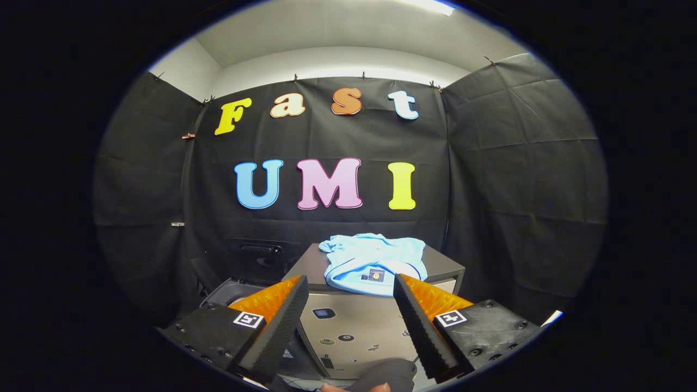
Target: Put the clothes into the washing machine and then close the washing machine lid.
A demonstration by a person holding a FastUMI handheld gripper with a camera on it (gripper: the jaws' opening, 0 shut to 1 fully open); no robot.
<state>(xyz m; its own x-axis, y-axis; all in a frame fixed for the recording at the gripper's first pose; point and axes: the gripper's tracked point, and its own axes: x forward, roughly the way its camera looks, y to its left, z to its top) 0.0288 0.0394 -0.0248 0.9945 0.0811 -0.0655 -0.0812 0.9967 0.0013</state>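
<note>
Your gripper (351, 286) holds its fingers spread apart with nothing between them, and their inner pads (283, 321) look like matt foam or rubber cut in fine ridges, while the blocks behind them look like hard, faintly shiny plastic with small screws. Just beyond the fingertips you see soft, slightly rumpled cloth, the light blue shirt (373, 261), lying on a smooth matt dark top (444, 264) (wood or laminate, hard to tell). Nearer you, the machine's front panel (354, 326) reads as smooth satin metal or plastic, and the booth wall (517, 179) is creased matt fabric.
</note>
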